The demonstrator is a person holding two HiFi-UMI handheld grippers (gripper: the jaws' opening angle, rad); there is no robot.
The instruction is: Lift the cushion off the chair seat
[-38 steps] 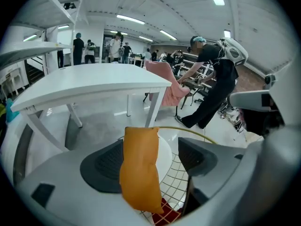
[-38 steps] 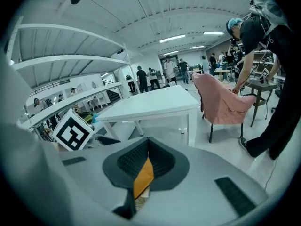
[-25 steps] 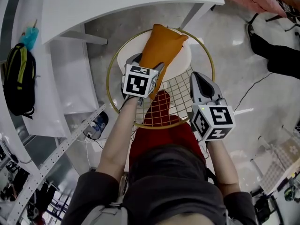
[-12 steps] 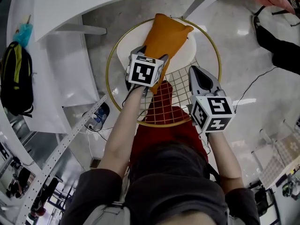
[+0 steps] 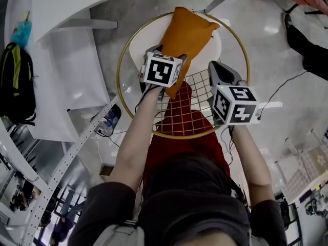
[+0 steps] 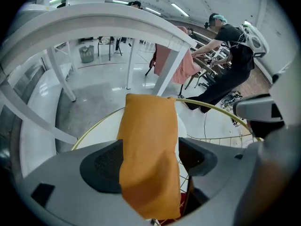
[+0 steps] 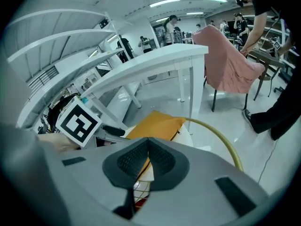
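An orange cushion lies over the round white seat of a gold-rimmed wire chair. My left gripper is shut on the cushion's near end. In the left gripper view the cushion fills the gap between the jaws of the left gripper and reaches out over the seat. Whether its far end touches the seat is unclear. My right gripper hovers to the right above the wire mesh. Its pads meet with nothing between them in the right gripper view, and the cushion shows beyond.
A curved white table stands just behind the chair. A black backpack hangs at the left by a metal shelf rail. A person in black stands at the right. A pink cloth drapes over another chair.
My left gripper has moved away from me with the cushion in it, and the cushion has shifted farther over the seat. The right gripper has also moved forward a little.
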